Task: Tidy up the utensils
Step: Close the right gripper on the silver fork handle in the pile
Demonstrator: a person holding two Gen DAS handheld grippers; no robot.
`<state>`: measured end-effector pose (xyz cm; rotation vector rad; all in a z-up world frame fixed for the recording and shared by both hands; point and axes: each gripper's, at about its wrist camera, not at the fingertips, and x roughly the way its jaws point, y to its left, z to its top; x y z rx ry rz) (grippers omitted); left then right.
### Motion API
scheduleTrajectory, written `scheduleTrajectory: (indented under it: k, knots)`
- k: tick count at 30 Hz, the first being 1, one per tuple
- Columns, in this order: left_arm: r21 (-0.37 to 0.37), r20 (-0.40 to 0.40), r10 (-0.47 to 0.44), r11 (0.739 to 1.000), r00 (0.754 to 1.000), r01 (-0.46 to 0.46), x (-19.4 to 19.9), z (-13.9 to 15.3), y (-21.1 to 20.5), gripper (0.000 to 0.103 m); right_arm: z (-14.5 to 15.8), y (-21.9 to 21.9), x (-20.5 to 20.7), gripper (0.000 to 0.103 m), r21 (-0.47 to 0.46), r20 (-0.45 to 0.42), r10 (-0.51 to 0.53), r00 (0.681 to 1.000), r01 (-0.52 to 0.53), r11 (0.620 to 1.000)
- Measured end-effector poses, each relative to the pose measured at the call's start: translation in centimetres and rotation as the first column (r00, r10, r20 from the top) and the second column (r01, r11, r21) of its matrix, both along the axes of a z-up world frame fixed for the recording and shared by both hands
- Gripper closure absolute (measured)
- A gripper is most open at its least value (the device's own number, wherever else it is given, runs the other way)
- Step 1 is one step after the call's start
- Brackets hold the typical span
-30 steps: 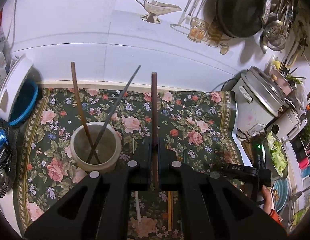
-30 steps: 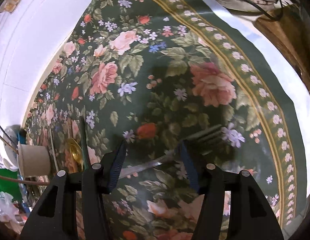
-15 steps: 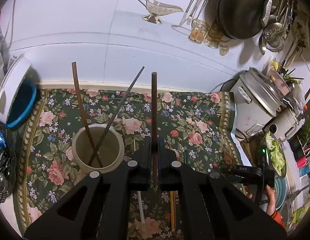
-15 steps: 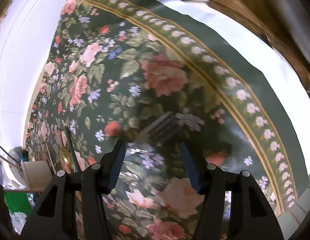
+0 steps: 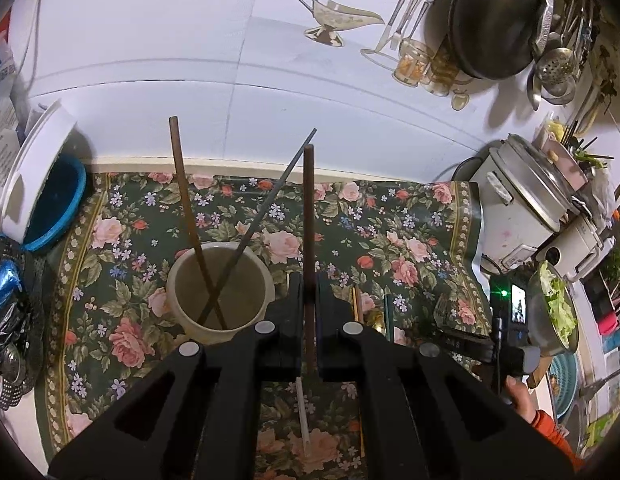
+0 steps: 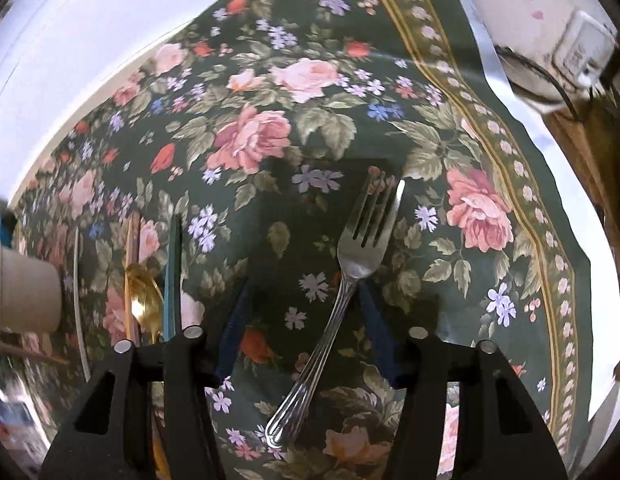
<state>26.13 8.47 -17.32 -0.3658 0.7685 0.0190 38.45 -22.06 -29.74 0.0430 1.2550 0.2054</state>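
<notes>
My left gripper (image 5: 307, 280) is shut on a brown chopstick (image 5: 308, 216) and holds it upright, just right of a beige cup (image 5: 219, 292). The cup holds another brown chopstick (image 5: 185, 204) and a grey chopstick (image 5: 265, 212). My right gripper (image 6: 305, 296) is open above the floral cloth. A steel fork (image 6: 342, 280) lies between its fingers, tines pointing away, its neck beside the right finger. A gold spoon (image 6: 143, 300), a green chopstick (image 6: 171, 276) and a white chopstick (image 6: 79, 300) lie on the cloth to the left. The cup shows in the right wrist view (image 6: 25, 292) at the far left.
A white rice cooker (image 5: 526, 216) stands at the right edge of the cloth, a bowl of greens (image 5: 554, 308) beside it. A blue and white tub (image 5: 41, 184) stands at the left. A black wok (image 5: 494, 20) and ladles hang on the wall.
The right gripper swung over the cloth and now has the fork between its open fingers. The left gripper kept hold of the chopstick and shifted slightly beside the cup.
</notes>
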Motion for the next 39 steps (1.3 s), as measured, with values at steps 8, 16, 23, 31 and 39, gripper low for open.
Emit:
scheduleTrajectory:
  k: [8, 16, 23, 31, 39]
  knots:
    - [-0.008, 0.008, -0.02, 1.0, 1.0, 0.02, 0.3, 0.1, -0.3, 0.1, 0.5, -1.8, -1.9, 0.097, -0.008, -0.032, 0.098, 0.995, -0.098, 0.995]
    - [0.001, 0.0, -0.027, 1.0, 1.0, 0.027, 0.7, -0.1, -0.7, 0.1, 1.6, -4.0, -1.4, 0.062, -0.027, -0.011, -0.008, 1.0, 0.008, 1.0]
    - [0.007, -0.002, -0.007, 1.0, 1.0, 0.007, 0.6, -0.1, -0.2, 0.1, 0.5, -2.9, 1.9, 0.052, 0.014, -0.04, -0.121, 0.992, 0.121, 0.993]
    - [0.005, -0.003, 0.022, 1.0, 1.0, -0.022, 0.2, -0.2, 0.6, 0.1, 0.5, 1.7, 1.6, 0.062, 0.026, -0.004, 0.045, 0.999, -0.045, 0.999]
    - [-0.002, 0.0, 0.03, 1.0, 1.0, -0.03, 0.2, -0.1, 0.7, 0.1, 3.1, -2.2, -0.3, 0.071, 0.005, 0.061, 0.066, 0.996, -0.067, 0.998]
